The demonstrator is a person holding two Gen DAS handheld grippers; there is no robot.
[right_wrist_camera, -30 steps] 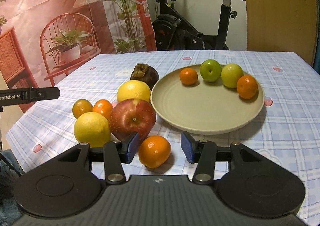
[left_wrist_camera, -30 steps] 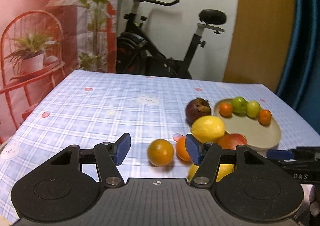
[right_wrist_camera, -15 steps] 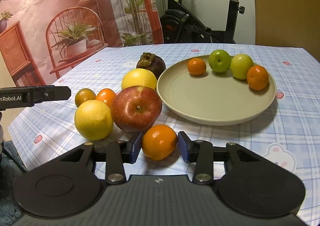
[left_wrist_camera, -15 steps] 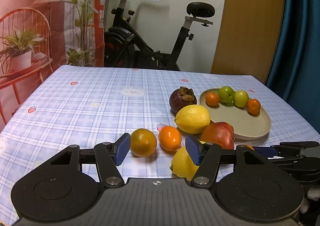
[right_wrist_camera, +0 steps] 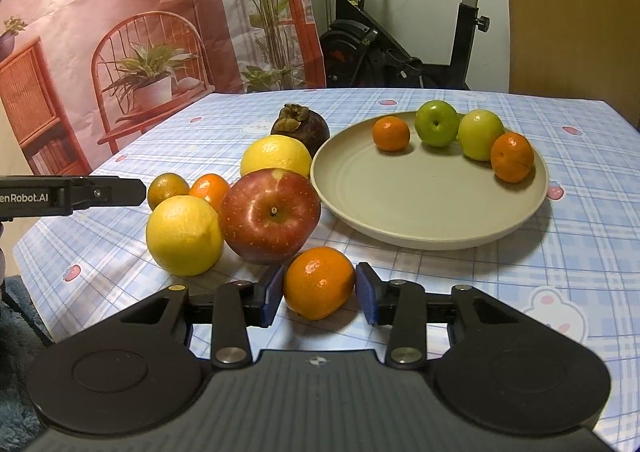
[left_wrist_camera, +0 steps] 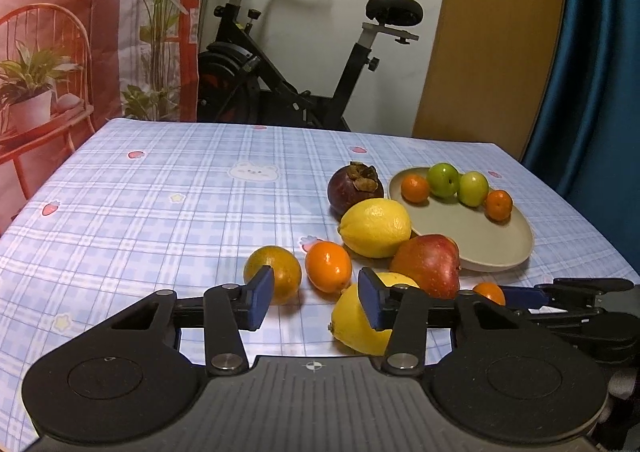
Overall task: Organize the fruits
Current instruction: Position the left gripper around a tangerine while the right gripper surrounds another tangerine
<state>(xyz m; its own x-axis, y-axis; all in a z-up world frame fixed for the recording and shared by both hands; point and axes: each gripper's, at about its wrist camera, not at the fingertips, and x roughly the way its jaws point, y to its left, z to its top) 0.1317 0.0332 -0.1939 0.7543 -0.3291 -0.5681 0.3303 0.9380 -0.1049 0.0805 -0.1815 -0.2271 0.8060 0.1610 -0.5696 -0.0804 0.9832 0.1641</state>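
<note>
My right gripper (right_wrist_camera: 320,296) is shut on a small orange (right_wrist_camera: 318,282) that rests on the tablecloth in front of the red apple (right_wrist_camera: 270,213). My left gripper (left_wrist_camera: 316,302) has its jaws closing. A bright small orange (left_wrist_camera: 328,266) lies just ahead between its pads, untouched. The left pad overlaps a darker orange (left_wrist_camera: 280,272) and the right pad overlaps a lemon (left_wrist_camera: 352,324). The beige plate (right_wrist_camera: 432,228) holds two small oranges and two green fruits. A second lemon (right_wrist_camera: 276,155) and a mangosteen (right_wrist_camera: 300,125) lie by the plate's left rim.
The checked tablecloth (left_wrist_camera: 160,211) covers the table and is bare on the left half. An exercise bike (left_wrist_camera: 304,63) stands behind the far edge. A printed backdrop (right_wrist_camera: 120,31) hangs at the left and a blue curtain (left_wrist_camera: 600,91) at the right.
The right jaws have closed onto the small orange. The left jaws have narrowed, and the left view has swung so the bright orange now lies between its pads.
</note>
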